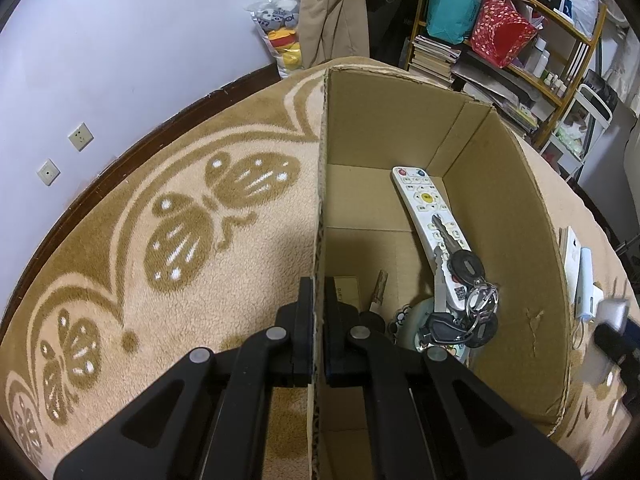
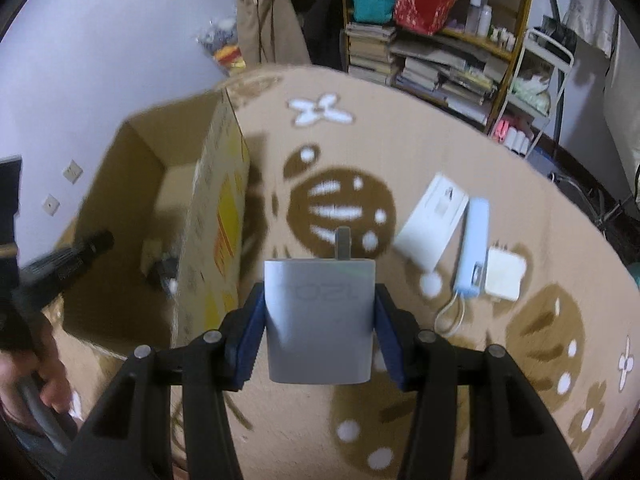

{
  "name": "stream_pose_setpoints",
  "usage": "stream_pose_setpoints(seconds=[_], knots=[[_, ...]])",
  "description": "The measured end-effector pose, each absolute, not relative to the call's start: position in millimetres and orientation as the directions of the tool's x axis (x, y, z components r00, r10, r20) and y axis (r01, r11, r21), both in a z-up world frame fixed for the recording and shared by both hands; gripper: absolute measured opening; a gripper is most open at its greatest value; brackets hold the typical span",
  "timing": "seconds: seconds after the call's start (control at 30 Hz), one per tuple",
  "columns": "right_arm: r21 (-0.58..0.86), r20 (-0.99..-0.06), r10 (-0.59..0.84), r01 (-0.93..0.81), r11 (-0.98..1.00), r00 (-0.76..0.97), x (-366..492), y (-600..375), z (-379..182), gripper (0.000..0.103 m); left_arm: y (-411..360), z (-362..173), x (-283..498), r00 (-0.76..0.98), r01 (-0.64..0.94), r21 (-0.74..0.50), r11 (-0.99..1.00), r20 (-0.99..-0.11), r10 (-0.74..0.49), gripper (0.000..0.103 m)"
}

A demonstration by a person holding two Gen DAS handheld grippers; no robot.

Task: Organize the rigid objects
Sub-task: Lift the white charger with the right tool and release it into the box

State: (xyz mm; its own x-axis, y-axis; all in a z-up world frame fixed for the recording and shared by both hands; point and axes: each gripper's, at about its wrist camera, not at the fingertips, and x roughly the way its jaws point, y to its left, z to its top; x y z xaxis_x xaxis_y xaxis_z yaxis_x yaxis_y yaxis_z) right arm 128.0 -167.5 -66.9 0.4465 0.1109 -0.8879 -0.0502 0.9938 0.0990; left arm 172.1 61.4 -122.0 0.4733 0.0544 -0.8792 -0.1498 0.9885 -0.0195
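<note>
My left gripper (image 1: 318, 296) is shut on the left wall of an open cardboard box (image 1: 320, 184), one finger inside and one outside. Inside the box lie a white remote (image 1: 430, 220), a bunch of keys (image 1: 464, 300) and a small round item. My right gripper (image 2: 320, 308) is shut on a grey wall charger (image 2: 320, 320), prongs pointing forward, held above the carpet to the right of the box (image 2: 216, 216). In the left wrist view the charger (image 1: 614, 312) shows blurred at the right edge.
On the patterned beige carpet (image 2: 440, 400) right of the box lie a white flat card-like box (image 2: 434, 220), a light blue power bank (image 2: 474, 248) with a cable and a white square charger (image 2: 505, 274). Shelves (image 2: 440, 52) with books stand behind.
</note>
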Motion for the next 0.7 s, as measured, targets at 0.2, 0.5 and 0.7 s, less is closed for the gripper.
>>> stream_pose_setpoints(seconds=[0.2, 0.5, 0.7], knots=[[0.137, -0.858, 0.15, -0.062, 0.989, 0.492, 150.1, -164.2, -45.7, 0.056, 60.0, -118.6, 172.1, 0.478, -0.144, -0.008, 0.99, -0.876, 0.062, 0.003], [0.225, -0.815, 0.266, -0.142, 0.964, 0.515, 175.8, -125.4, -18.2, 0.056, 59.2, -116.5, 171.4, 0.487, -0.15, -0.014, 0.989, -0.871, 0.062, 0.003], [0.294, -0.806, 0.351, -0.193, 0.936, 0.477, 195.3, -96.4, -19.7, 0.056, 59.4, -117.2, 171.9, 0.488, -0.153, -0.02, 0.988, -0.871, 0.057, 0.003]])
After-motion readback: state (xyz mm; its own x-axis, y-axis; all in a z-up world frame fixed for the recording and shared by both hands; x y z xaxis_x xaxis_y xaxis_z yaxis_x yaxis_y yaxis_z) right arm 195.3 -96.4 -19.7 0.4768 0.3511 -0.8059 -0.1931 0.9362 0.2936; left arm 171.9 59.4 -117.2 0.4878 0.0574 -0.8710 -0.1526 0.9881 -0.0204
